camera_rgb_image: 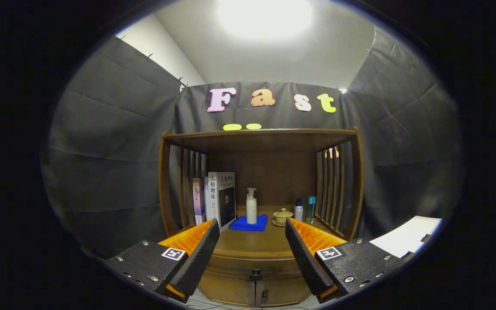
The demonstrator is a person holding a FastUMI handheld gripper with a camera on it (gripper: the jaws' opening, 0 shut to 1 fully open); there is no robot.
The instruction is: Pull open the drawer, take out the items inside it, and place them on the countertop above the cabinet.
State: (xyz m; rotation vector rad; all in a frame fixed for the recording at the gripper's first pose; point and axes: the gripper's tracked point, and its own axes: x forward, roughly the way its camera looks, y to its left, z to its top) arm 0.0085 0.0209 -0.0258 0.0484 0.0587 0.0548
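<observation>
Gripper [252, 241] fingers spread wide, nothing between. Drawer [254, 266] closed, knob [255, 272] low between fingertips, just ahead. Countertop [252, 243] beyond, carrying pump bottle [251, 206] on blue cloth [249, 223], books [220, 199], lidded cup [283, 216].

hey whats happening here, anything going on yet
A hand-held gripper is facing a wooden cabinet, its fingers spread wide apart and holding nothing. The drawer under the countertop looks closed, and its dark knob sits between and just below the fingers. On the countertop beyond them stand some books, a pump bottle on a blue cloth, a lidded cup and two small bottles. Nothing has been taken out yet.
</observation>
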